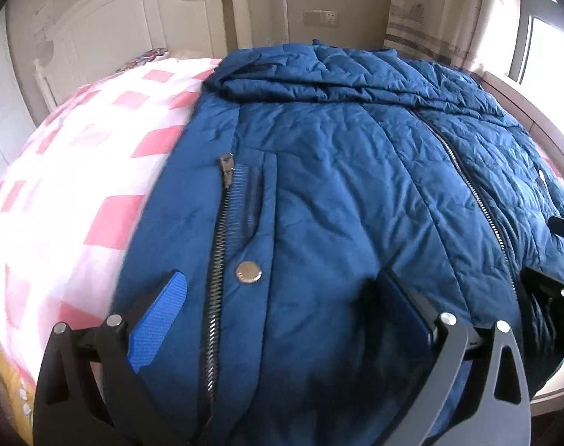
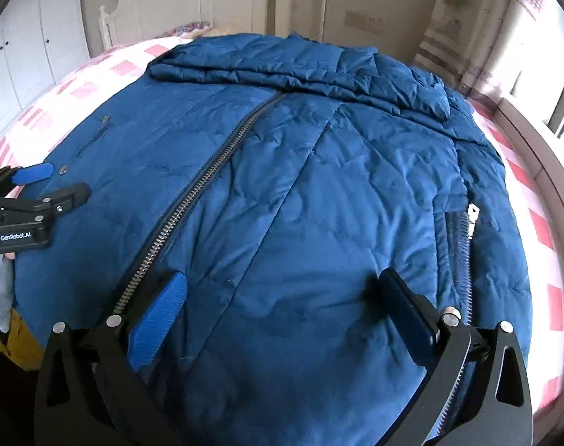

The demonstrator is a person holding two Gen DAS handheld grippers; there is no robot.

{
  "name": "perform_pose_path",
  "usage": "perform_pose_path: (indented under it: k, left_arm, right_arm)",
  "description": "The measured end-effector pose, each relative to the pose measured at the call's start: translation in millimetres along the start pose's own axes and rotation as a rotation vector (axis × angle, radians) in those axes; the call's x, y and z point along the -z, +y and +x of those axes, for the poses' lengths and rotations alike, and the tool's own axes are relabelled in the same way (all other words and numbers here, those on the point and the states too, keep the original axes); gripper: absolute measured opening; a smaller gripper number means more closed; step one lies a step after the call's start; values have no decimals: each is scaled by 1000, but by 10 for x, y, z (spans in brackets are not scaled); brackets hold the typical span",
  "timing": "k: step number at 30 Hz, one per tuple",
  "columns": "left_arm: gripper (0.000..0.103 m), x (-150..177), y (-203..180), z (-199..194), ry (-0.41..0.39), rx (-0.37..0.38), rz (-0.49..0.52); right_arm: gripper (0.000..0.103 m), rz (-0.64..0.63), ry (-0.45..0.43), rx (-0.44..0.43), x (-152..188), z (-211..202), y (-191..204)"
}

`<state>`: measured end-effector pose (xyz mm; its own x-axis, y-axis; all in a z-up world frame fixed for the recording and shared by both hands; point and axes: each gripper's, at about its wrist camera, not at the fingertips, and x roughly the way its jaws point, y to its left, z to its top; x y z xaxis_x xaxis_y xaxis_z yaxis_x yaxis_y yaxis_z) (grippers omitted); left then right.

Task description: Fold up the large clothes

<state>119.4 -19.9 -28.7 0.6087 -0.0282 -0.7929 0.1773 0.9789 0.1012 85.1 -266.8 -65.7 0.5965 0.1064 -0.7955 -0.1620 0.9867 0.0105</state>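
A large blue quilted jacket lies front-up on the bed, also in the right wrist view, with its sleeves folded across the top near the collar. A central zipper runs down its front. My left gripper is open over the hem, beside a pocket zipper and a metal snap. My right gripper is open over the hem on the other side of the central zipper. The left gripper also shows at the left edge of the right wrist view.
The bed has a pink and white checked sheet. A white headboard stands at the far end. A window and a wooden ledge run along the right. White cupboards are on the left.
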Motion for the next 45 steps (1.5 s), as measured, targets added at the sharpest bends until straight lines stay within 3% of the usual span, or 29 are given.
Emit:
perform_pose_path:
  k: [3,6,7,8,9,11,13,15,18,19,23,25,30,33,36,40,45]
  left_arm:
    - [101,-20,9,-199,-55,35,-18]
    - [101,47,-137,-216,-37,89,15]
    - [101,99,-208,-152,-13,74,43]
    - [101,138,-268,-94,5,50,64]
    - [101,192,-319,-79,-23,15,82]
    - [101,216,-349,-108,-40,0,95]
    - [101,194,-293,-159,-25,39,81]
    - [101,217,-201,-228,-37,66,46]
    - [101,340,-73,-187,-9,80,28]
    - [101,396,-34,-196,-32,104,30]
    - [101,437,-26,-308,-50,83,44]
    - [101,447,7,-377,-73,89,32]
    - [101,548,95,-313,-61,92,42]
    - [101,553,112,-373,-62,71,51]
    - [101,598,293,-487,-89,52,12]
    - [101,684,690,-540,-75,66,-97]
    - [101,795,995,-596,-65,147,-202]
  right_arm:
    - [98,1,-77,-58,23,-243,62]
    - [99,-42,-49,-131,150,-159,156]
    - [99,-62,-32,-127,205,-83,197]
    - [99,-65,-89,-121,274,-81,210]
    - [99,-57,-127,-125,325,-90,198]
    - [99,-48,-117,-127,319,-106,175]
    - [98,-52,-85,-98,286,-169,176]
    - [98,-58,-119,-81,305,-264,166]
    - [99,-51,-117,-91,433,-211,125]
    - [99,-43,-126,-104,491,-167,93]
    - [98,-47,-130,-66,518,-290,127]
    - [98,-41,-177,-28,536,-394,116]
    - [98,18,-184,-65,681,-309,-43]
    - [98,16,-190,-27,687,-425,-54]
    - [98,88,-257,-5,797,-639,-257]
    - [96,255,-282,50,1074,-851,-747]
    - [89,439,-290,-34,1506,-1013,-1160]
